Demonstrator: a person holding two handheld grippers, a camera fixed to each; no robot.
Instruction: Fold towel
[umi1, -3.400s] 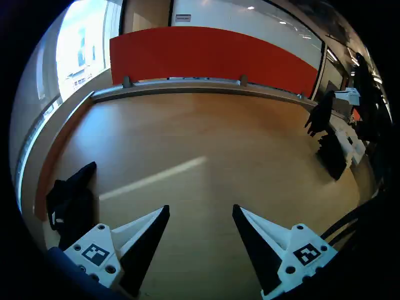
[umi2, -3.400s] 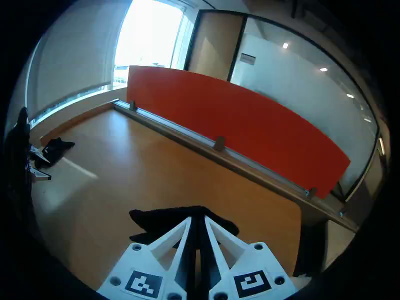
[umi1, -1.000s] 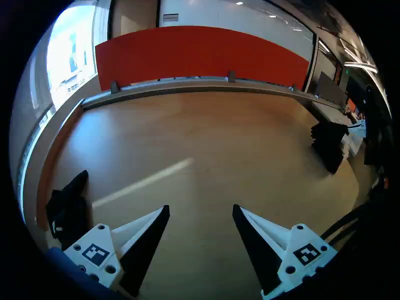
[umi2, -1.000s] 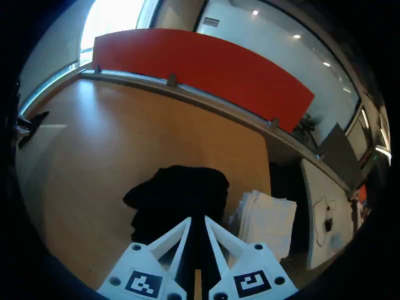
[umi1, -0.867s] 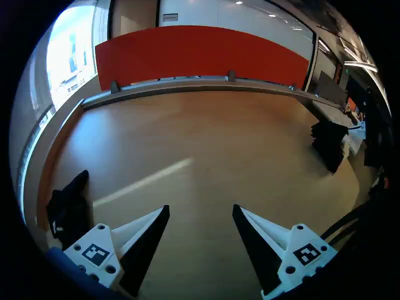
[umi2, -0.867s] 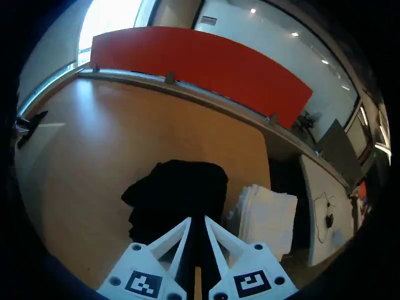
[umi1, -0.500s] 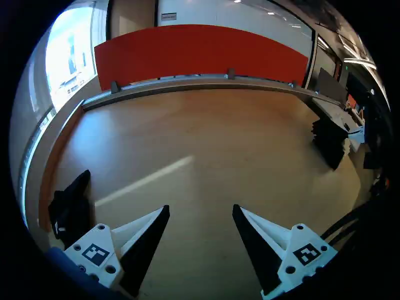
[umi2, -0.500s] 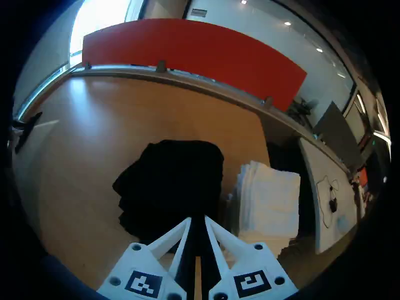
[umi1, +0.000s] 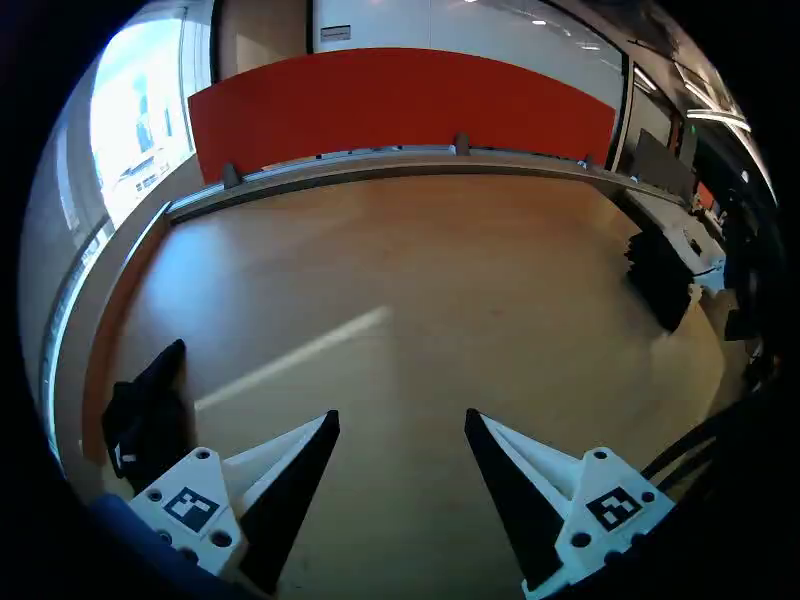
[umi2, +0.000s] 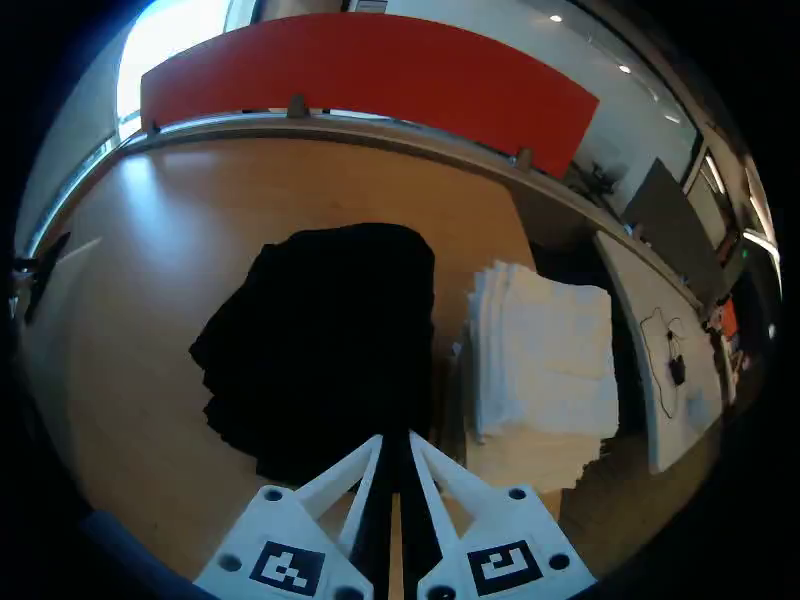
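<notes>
Wood-toned table (umi1: 420, 270) runs under both of your tools, with a red divider panel (umi1: 400, 95) standing along its far edge at the top of the frame.

In the left gripper view, your left gripper (umi1: 400, 415) is spread wide, its two fingers far apart at the bottom of the frame with bare table between them and nothing held. A crumpled black cloth (umi1: 145, 415) lies at the lower left, just beside the left finger and close to the table's edge. A dark pile (umi1: 660, 280) sits well apart at the right of the frame. A pale strip of light crosses the table in the middle.

In the right gripper view, your right gripper (umi2: 396, 438) is drawn narrow, only a thin slit between its fingers. Its tips sit at the near edge of the black towel stack (umi2: 320, 340), which fills the centre of the frame; you cannot tell whether any fabric is caught between them. A white towel stack (umi2: 545, 350) lies just beside the black one, to its right, near the table's right edge.
</notes>
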